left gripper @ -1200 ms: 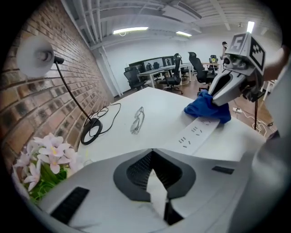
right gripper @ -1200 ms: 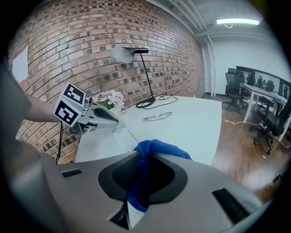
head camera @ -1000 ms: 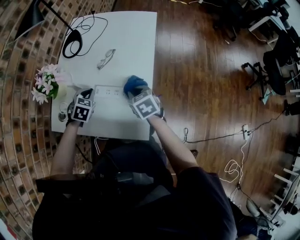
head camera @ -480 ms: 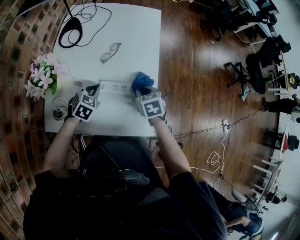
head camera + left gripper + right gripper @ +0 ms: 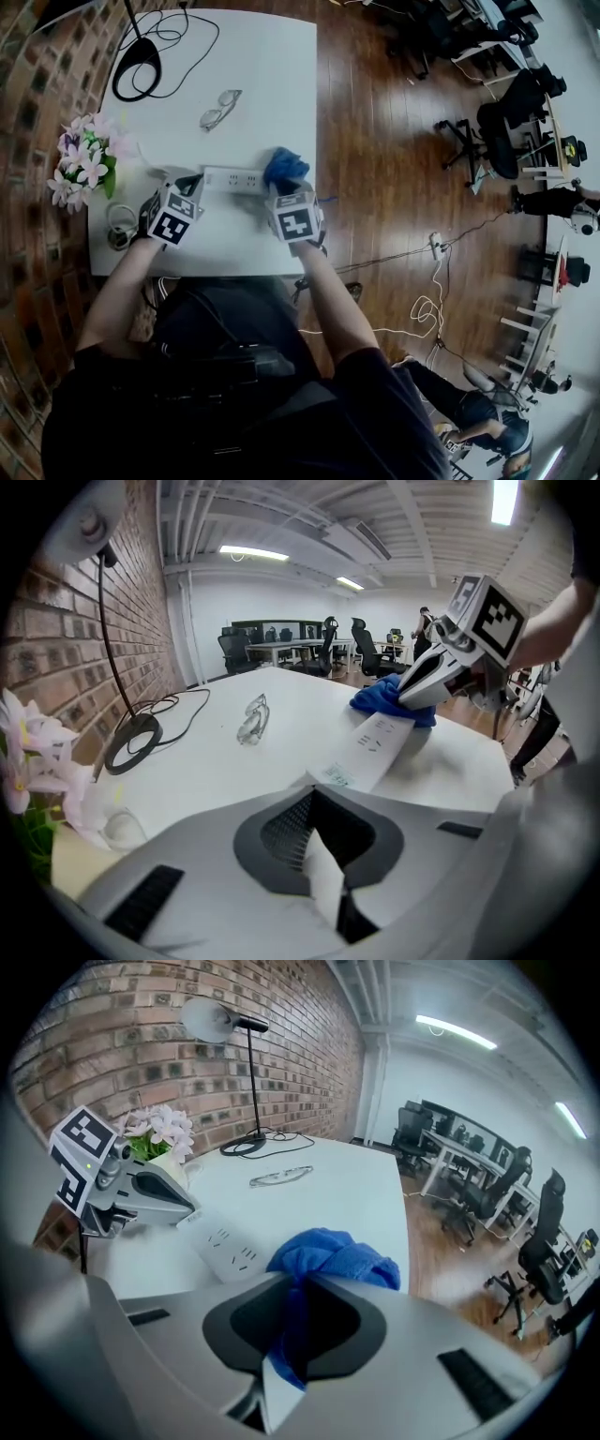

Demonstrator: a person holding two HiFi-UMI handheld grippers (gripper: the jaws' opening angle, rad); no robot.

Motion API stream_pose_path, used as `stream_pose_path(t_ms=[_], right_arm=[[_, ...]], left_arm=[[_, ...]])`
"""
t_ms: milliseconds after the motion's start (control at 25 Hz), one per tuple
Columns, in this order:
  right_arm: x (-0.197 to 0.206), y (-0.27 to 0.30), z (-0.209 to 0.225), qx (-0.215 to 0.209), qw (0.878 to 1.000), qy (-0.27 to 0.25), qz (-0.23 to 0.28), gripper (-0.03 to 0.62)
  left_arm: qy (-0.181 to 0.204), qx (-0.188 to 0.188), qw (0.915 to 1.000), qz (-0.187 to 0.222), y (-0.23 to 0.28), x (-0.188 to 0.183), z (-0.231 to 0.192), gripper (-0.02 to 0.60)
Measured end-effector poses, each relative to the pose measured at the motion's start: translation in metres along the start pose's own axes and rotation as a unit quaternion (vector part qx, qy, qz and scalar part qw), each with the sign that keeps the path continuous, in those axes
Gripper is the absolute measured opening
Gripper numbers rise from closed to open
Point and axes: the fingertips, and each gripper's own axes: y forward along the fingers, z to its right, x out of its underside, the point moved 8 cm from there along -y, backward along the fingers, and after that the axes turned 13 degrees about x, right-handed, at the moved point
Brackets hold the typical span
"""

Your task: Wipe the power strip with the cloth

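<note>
While right gripper (image 5: pixel 278 193) fingers clamp cloth (image 5: pixel 286 167) near table (image 5: pixel 267 84) edge, left gripper (image 5: pixel 196 181) fingers closed beside power strip (image 5: pixel 234 178).

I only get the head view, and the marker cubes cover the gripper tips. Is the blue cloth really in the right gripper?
Observer: Yes. In the right gripper view the blue cloth is pinched between the jaws of the right gripper and bunches up beyond the tips.
Child: Does the left gripper hold something too?
Observer: No. The left gripper view shows the left gripper with its jaws together and nothing between them. Its tips are at the near end of the power strip.
Child: Which way up is the strip?
Observer: Sockets up. The right gripper view shows the slots on its top face.
</note>
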Motion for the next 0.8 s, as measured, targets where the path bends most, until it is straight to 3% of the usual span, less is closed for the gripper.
stream_pose_path(t_ms=[400, 800], right_arm=[[-0.008, -0.001, -0.027, -0.001, 1.000, 0.015, 0.006, 0.032], [-0.028, 0.001, -0.070, -0.050, 0.998, -0.049, 0.002, 0.032]], left_arm=[[0.016, 0.011, 0.9997, -0.012, -0.001, -0.003, 0.002, 0.009], [0.031, 0.012, 0.9994, -0.007, -0.002, -0.002, 0.003, 0.009]])
